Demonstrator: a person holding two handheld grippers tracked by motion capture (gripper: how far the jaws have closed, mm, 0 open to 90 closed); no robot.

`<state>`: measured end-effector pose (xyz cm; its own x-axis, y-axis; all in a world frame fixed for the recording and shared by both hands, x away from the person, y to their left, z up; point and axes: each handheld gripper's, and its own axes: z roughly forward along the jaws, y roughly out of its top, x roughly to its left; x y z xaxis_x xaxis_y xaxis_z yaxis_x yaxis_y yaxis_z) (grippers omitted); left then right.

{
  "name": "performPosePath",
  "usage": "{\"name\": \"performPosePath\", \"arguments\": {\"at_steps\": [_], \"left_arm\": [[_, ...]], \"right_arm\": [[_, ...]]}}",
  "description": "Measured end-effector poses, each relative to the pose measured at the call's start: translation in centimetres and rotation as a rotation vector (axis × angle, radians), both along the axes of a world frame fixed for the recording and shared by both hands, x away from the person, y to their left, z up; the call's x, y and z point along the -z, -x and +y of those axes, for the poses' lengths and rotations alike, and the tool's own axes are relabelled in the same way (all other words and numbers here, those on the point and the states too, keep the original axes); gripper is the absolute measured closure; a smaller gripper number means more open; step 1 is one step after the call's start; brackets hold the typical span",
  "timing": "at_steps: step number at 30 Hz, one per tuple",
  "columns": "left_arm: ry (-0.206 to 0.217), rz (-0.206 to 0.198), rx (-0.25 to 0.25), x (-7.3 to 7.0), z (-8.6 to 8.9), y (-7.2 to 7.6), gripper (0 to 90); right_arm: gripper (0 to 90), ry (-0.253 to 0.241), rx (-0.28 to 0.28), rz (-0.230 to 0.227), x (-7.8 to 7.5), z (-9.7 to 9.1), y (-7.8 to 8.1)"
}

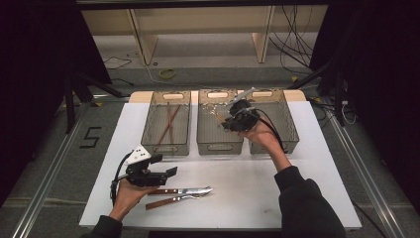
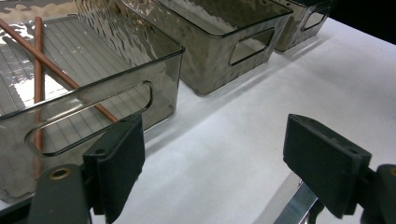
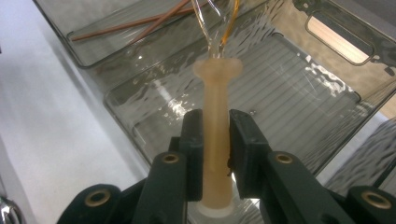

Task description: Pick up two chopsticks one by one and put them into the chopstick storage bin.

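- Left gripper [image 1: 171, 172] rests low over the white tabletop [image 1: 237, 188], jaws apart, nothing between them.
- Just to its right lie a knife [image 1: 181, 190] and a fork [image 1: 171, 200], side by side.
- Left bin [image 1: 167, 122] holds crossed chopsticks [image 1: 171, 121].
- Right gripper [image 1: 225, 120] hangs over the middle bin [image 1: 219, 124], jaws clamped on the pale handle of a whisk [image 3: 216, 116], whose wires point into that bin.
- Right bin [image 1: 277, 119] stands beside it.
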<state>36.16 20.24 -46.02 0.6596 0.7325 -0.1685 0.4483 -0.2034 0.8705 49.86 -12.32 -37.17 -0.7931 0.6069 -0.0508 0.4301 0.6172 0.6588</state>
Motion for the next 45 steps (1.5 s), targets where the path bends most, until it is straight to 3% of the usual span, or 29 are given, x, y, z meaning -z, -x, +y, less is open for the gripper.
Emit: {"name": "performPosePath", "arguments": {"at_steps": [29, 34, 38, 45], "left_arm": [[-0.010, 0.003, 0.004, 0.1, 0.0, 0.0, 20.3], [-0.010, 0.004, 0.005, 0.2, 0.0, -0.1, 20.2], [-0.011, 0.005, 0.005, 0.1, 0.0, -0.1, 20.3], [-0.006, 0.012, 0.003, 0.1, 0.1, -0.1, 20.1]], "right_arm": [[76.0, 0.057, 0.113, 0.093, 2.9, 1.7, -2.5], [64.1, 0.049, 0.134, 0.109, 3.0, 1.9, -2.5], [56.7, 0.064, 0.122, 0.082, 2.6, 1.8, -2.0], [48.0, 0.013, 0.074, 0.065, 1.4, 1.1, -0.3]]}}
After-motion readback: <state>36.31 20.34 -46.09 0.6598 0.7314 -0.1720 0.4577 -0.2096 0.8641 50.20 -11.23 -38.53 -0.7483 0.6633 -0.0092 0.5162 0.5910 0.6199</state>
